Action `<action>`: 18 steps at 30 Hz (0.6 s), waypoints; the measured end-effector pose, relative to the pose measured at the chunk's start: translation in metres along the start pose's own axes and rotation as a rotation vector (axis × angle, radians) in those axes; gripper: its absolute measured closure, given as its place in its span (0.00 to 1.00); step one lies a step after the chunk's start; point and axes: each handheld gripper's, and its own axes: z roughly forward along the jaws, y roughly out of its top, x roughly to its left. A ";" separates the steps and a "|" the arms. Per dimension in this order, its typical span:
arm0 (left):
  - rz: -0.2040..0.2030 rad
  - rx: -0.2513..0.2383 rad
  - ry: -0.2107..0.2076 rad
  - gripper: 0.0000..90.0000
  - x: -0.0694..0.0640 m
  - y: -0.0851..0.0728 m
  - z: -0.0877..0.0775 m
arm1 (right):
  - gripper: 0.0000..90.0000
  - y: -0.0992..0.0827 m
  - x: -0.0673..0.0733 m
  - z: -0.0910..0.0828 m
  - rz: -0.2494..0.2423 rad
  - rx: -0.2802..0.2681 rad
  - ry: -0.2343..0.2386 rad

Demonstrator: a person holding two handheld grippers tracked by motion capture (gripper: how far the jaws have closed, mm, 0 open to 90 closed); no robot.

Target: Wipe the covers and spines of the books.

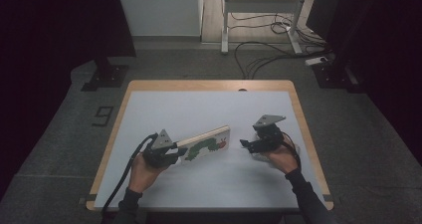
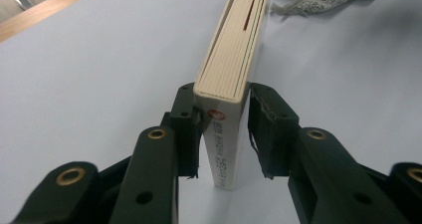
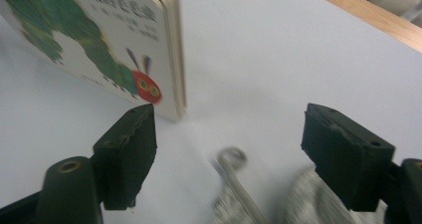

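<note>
Near the table's [image 1: 149,87] front edge, both forearms come in from below. The left gripper [image 1: 166,153] sits at the near left, its jaws clamped on the spine end of the board book [image 1: 206,143], one pad on each cover; in the left gripper view the book [image 2: 234,59] stands on edge between them, its thick pages running away toward the far side. The book sits mid-table, its caterpillar cover [image 3: 94,50] facing the near side. To the right, the right gripper [image 1: 249,145] has its jaws spread wide and holds nothing, just beside the book's free end. Under it lies a grey cloth [image 3: 303,204].
</note>
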 end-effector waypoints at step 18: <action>-0.025 0.005 -0.022 0.73 0.003 -0.002 -0.001 | 0.14 -0.047 -0.030 -0.022 0.071 0.114 -0.088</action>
